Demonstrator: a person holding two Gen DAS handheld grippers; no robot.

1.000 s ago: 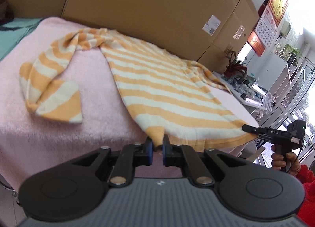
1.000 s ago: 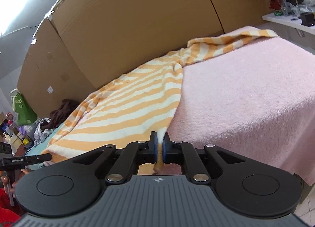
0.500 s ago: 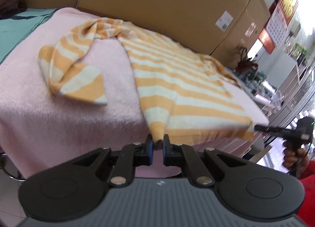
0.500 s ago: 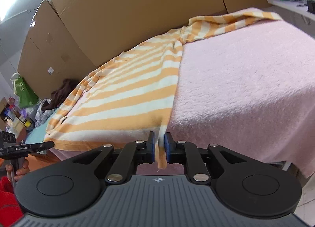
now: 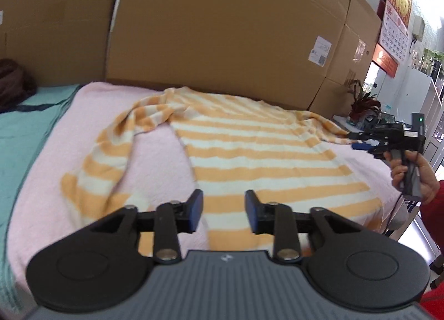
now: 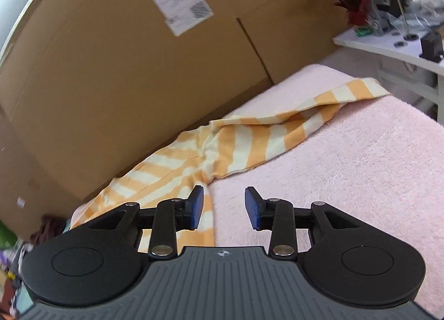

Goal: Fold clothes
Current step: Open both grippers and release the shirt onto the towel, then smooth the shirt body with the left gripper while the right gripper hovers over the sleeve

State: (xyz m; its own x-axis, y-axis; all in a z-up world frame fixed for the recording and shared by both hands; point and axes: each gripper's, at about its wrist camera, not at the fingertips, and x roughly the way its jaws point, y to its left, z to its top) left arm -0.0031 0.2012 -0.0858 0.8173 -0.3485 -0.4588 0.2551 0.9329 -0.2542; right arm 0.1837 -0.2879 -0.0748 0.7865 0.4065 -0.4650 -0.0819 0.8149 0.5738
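On my left wrist view, a teal sheet point(image 5: 19, 136) sits at the far left edge, beside the pink fleece blanket point(image 5: 155, 153) that covers the work surface. The striped shirt point(image 5: 249, 153), orange and cream, lies spread flat on that blanket, its left sleeve point(image 5: 111, 153) trailing down toward me and its body running across to the right. My left gripper point(image 5: 223, 213) hangs over the shirt's near hem with its jaws spread wide; nothing is between the blue pads point(image 5: 195, 209), and I cannot tell whether they touch the fabric below. Behind the shirt stand the big cardboard boxes point(image 5: 222, 42), and a red wall calendar point(image 5: 394, 12) hangs at the upper right. Further right in the same view I see my right gripper point(image 5: 360, 141) held in my right hand point(image 5: 416, 175), its tips near the shirt's far sleeve, apparently parted. Switching to the right wrist view, the cardboard wall fills the left and top, with a white shipping label point(image 6: 183, 5) on it. The shirt's right sleeve point(image 6: 277, 131) lies bunched along the box side of the blanket. My right gripper's jaws are spread just as wide and hold nothing; the left pad point(image 6: 195, 206) overlaps the shirt's edge in view, while the right one sits over bare pink fleece. A white table point(image 6: 388, 48) with clutter stands at the far right.
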